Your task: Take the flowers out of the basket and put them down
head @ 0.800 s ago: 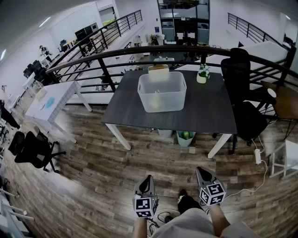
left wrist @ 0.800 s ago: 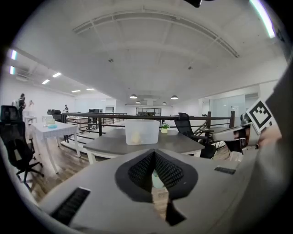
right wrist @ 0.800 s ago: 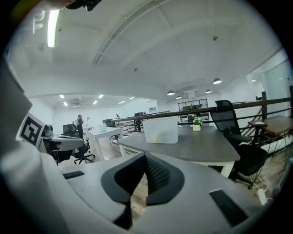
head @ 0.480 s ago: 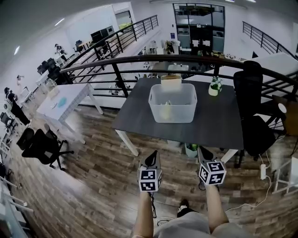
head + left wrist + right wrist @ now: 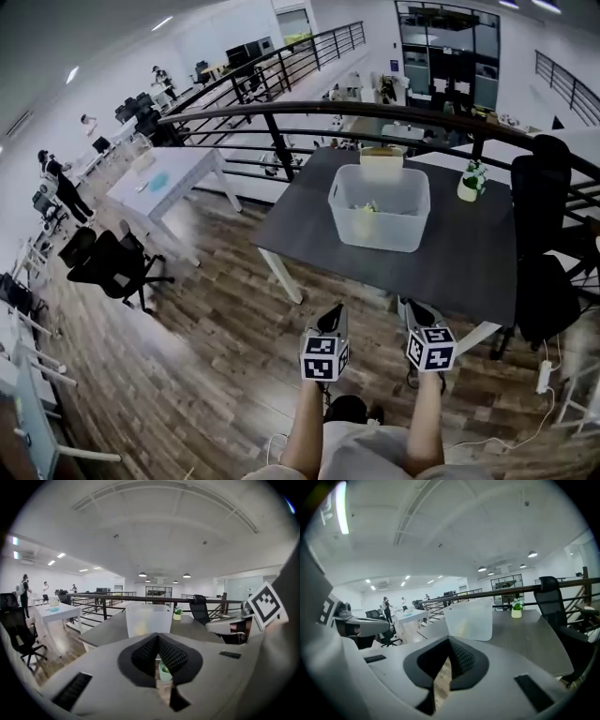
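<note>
- Two hand-held grippers: left hand-held gripper (image 5: pixel 331 314), right hand-held gripper (image 5: pixel 412 309); both clenched, nothing between jaws.
- One translucent basket (image 5: pixel 403 234) on dark worktop (image 5: pixel 469 267); flowers (image 5: pixel 364 212) dimly visible inside.
- One small potted plant (image 5: pixel 471 180) near basket; one black chair (image 5: pixel 548 225) at worktop's right; railing (image 5: pixel 281 111) behind.
- Basket well ahead of both grippers, wooden floor (image 5: pixel 234 319) between.

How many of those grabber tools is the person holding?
2: the left gripper at lower centre, the right gripper just right of it, both shut and empty.
</note>
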